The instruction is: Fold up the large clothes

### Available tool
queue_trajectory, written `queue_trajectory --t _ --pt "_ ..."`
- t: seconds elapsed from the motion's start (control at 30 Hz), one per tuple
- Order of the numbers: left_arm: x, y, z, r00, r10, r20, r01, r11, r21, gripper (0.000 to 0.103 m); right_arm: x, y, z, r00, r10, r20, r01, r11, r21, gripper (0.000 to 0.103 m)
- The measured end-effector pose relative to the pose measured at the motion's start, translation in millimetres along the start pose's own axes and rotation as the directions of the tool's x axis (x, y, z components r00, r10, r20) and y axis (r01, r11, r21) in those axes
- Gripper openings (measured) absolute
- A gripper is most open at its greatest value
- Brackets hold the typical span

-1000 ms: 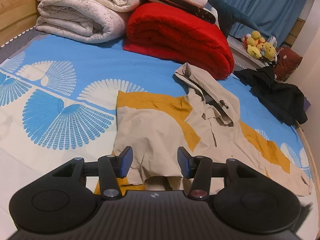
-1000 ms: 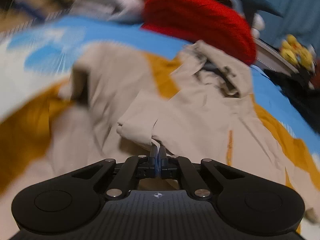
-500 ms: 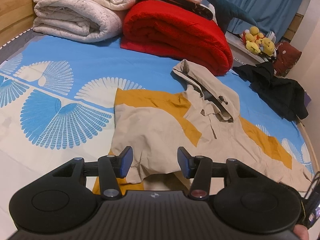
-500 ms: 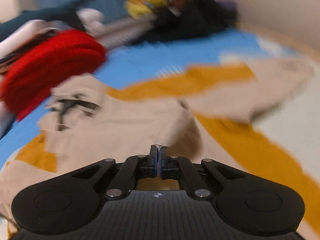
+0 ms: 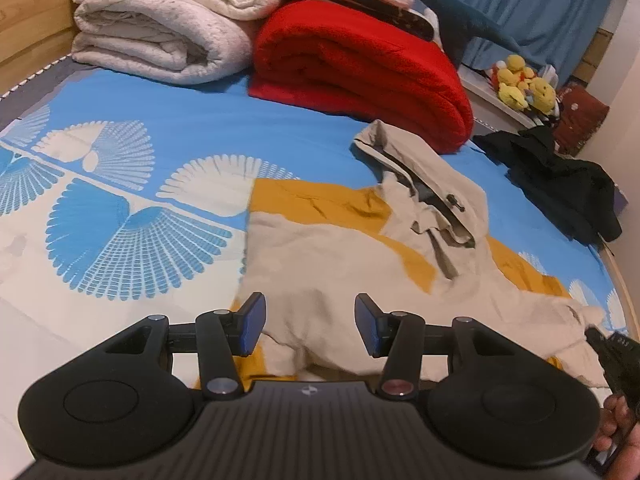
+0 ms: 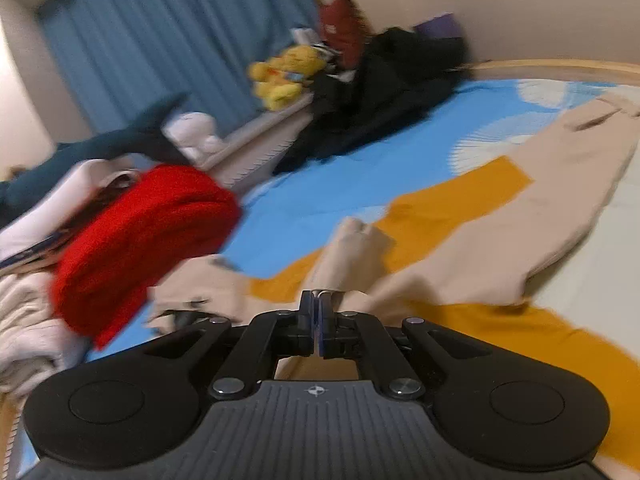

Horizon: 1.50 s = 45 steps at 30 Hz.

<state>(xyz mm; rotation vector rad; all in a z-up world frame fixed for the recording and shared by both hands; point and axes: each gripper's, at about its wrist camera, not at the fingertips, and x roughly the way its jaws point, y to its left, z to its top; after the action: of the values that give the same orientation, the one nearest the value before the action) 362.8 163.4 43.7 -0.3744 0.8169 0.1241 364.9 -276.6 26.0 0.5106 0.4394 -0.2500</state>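
Right gripper (image 6: 319, 320) pinching a fold of the beige-and-mustard hooded jacket (image 5: 340, 256); left gripper (image 5: 308, 324) half open, empty.
Jacket lies spread on the blue fan-print bed sheet (image 5: 200, 136), hood toward the red rolled blanket (image 5: 360, 80). Judgement: carry the pinched fabric across in a low, taut arc, keep the edge straight, release only once flat; left pins the hem.
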Motion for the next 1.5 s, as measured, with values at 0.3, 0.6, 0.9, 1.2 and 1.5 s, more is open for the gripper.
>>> queue_trajectory --t 0.3,0.6,0.9,1.2,1.5 --pt "30 9 -6 0.998 0.047 -0.036 -0.047 0.999 0.007 0.054 42 -69 6 0.970 -0.129 -0.207 0.172 0.964 0.203 0.020" --pt "58 24 -17 0.992 0.104 -0.065 -0.104 0.995 -0.003 0.054 93 -67 -23 0.902 0.057 -0.428 0.055 0.968 0.245 0.034" --pt "83 20 -24 0.990 0.107 -0.090 -0.107 0.994 0.008 0.054 34 -20 25 0.971 0.217 -0.103 -0.221 0.975 -0.031 0.004" --pt "113 9 -41 0.974 0.168 -0.152 -0.152 0.982 0.112 0.055 77 -73 16 0.944 -0.153 -0.293 0.168 0.985 0.029 0.006" --pt "118 -1 -47 0.984 0.101 -0.150 -0.081 0.988 0.133 0.056 71 -69 23 0.967 -0.171 -0.191 0.177 0.984 0.016 0.011"
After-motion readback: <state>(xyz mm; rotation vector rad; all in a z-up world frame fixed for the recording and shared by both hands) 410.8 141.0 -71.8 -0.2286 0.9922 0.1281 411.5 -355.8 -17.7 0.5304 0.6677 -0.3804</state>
